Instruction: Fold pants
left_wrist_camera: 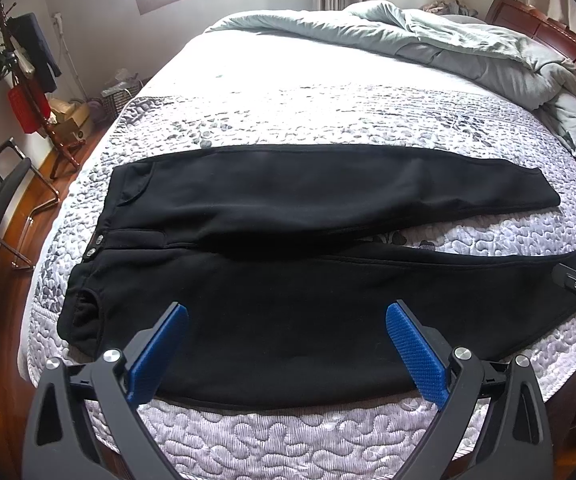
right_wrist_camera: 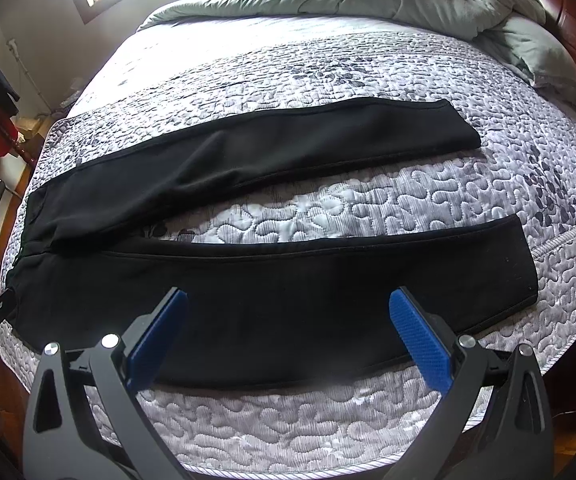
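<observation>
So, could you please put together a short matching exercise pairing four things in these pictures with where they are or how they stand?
Things:
1. black fleece pants
2. pale green rumpled duvet
3. wooden coat stand
4. left gripper with blue textured pads

Places or states:
A. bunched at the far end of the bed
B. open, holding nothing
C. spread flat on the quilted grey mattress cover, legs apart
D. on the floor beside the bed, clothes hanging from it

Pairs: 1-C, 2-A, 3-D, 4-B
</observation>
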Demonstrator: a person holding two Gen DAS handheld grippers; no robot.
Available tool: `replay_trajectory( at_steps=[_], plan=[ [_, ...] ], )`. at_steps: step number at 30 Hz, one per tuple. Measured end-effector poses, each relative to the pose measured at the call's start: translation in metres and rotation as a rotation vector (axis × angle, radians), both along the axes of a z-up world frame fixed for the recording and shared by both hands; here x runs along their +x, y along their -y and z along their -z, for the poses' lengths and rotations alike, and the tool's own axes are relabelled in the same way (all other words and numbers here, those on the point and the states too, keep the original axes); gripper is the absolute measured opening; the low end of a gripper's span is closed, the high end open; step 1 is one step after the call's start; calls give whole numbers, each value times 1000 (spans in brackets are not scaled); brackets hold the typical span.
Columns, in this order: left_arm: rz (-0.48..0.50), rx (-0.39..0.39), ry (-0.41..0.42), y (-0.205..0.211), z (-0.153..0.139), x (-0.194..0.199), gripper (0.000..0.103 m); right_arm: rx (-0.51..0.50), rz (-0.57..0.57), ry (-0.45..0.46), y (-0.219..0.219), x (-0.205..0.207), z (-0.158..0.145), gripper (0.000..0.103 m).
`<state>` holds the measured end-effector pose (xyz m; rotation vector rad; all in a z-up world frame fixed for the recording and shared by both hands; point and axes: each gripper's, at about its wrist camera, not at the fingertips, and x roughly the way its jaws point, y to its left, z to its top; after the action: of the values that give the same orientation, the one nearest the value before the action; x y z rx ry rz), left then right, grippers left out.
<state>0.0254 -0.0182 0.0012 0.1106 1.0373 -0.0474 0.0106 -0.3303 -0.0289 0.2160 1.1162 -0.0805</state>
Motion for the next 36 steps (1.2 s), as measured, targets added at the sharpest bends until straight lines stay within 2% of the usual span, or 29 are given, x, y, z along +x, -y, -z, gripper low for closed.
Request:
replay_trajectory(
  at_steps=[3,5,8,10,14,17,18,21,25,28,29,30,31,32,34,36],
  plan=[
    [-3,-17,-35,-1,10,13,99,32,-13,-3,13,10,1,100],
    [-9,3,-51,1,15,25,99,45,-10,7,31,22,-1,100],
    [25,24,-65,11,22,54,99,6,37,27,81,54,-7,100],
    [71,2,-71,21,24,80,99,-16,74,-3,119,80,-3,100],
    [130,-44,-80,42,34,133,99,21,95,-75,195,139,23,100],
    [188,-132,-162,61,55,175,99,44,94,-124,232,177,49,100],
    [179,-143,-175,66,61,186,99,70,93,-137,241,185,58,100],
    [169,-147,-135,78,74,207,99,134,96,-180,264,212,86,100],
    [240,-120,-159,99,89,232,99,149,62,-230,274,230,113,101],
    [292,-140,-197,110,99,251,99,151,4,-207,274,235,114,99],
    [316,-146,-215,114,103,259,99,166,-21,-193,271,234,112,78],
    [332,-146,-221,118,105,263,99,158,-54,-182,268,232,108,44],
    [352,-150,-228,122,107,270,99,130,-67,-186,267,231,106,32],
    [365,-152,-233,124,108,276,99,132,-84,-177,266,229,103,16],
    [397,-158,-245,131,111,287,99,186,-112,-136,272,221,94,13],
    [455,-208,-258,139,112,297,99,204,-151,-78,273,210,80,12]
  ],
)
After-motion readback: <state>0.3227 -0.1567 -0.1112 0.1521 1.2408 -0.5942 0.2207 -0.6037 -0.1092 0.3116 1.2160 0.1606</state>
